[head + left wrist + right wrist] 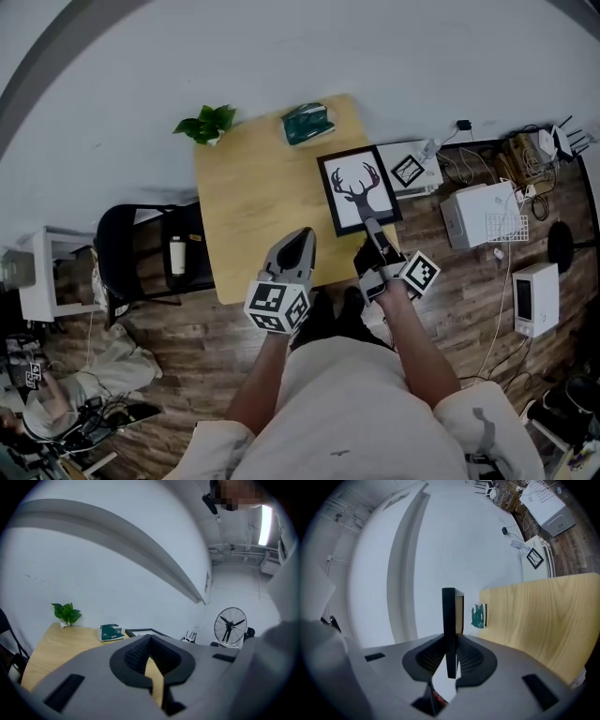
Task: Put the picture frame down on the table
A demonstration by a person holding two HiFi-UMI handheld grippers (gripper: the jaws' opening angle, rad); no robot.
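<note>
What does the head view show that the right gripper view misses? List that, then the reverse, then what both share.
Head view only: the left claw over the wooden table, a black chair, a potted plant, and the picture frame face-on, showing a deer. Right gripper view only: the right claw with its jaws pressed on the frame's thin black edge, seen edge-on. Both: the frame itself, the table and the green packet at its far end.

You're wearing a pale short-sleeved shirt [347, 394]; your left gripper [305, 234] and right gripper [371, 227] are showing grey shells, black ribbed fingers [133, 656] and black-and-white marker cubes [277, 305].
</note>
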